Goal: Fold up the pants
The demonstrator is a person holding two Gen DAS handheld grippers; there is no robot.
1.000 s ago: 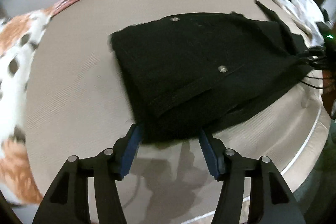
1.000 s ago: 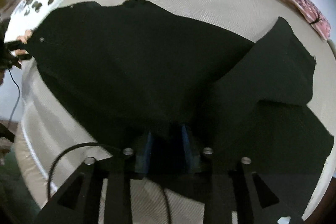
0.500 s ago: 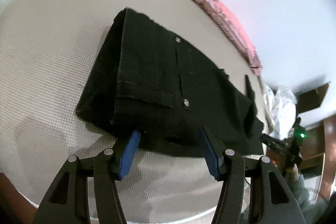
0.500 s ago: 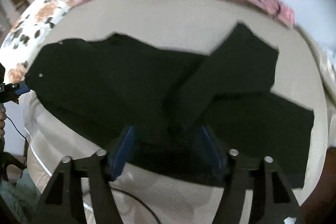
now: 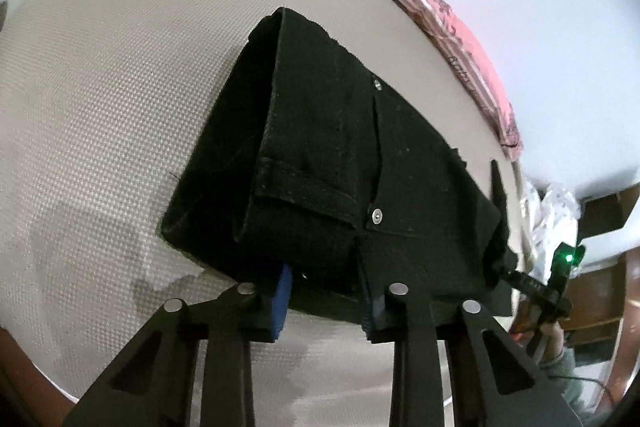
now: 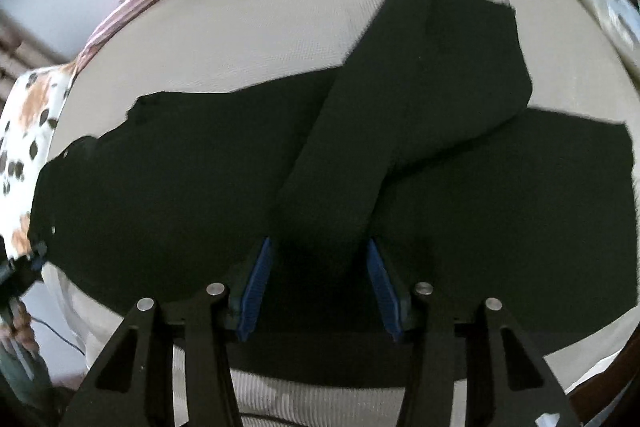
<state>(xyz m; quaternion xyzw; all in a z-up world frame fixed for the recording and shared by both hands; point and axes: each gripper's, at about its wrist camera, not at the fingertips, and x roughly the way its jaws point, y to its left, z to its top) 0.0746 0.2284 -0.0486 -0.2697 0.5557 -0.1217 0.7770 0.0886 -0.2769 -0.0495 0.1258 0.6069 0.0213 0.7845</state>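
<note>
- Nearest the left wrist camera, the left gripper has its blue-padded jaws set apart on either side of the near edge of the black pants; the cloth hangs over the pads, so I cannot tell whether they pinch it.
- Just beyond those jaws, the waist end of the pants shows two metal rivets and a stitched pocket seam, with a doubled-over layer on the left side.
- Nearest the right wrist camera, the right gripper has its jaws spread wide, with pants fabric lying between and under them; no pinch is visible.
- Beyond the right gripper, one pant leg lies folded diagonally over the rest of the garment, its end pointing toward the far right.
- Under everything, the beige textured mattress carries the pants, which are spread across its middle.
- At the far edge, a pink striped cloth borders the mattress, and a floral spotted fabric sits at the left in the right wrist view.
- Far right in the left wrist view, the other gripper's green light glows.
</note>
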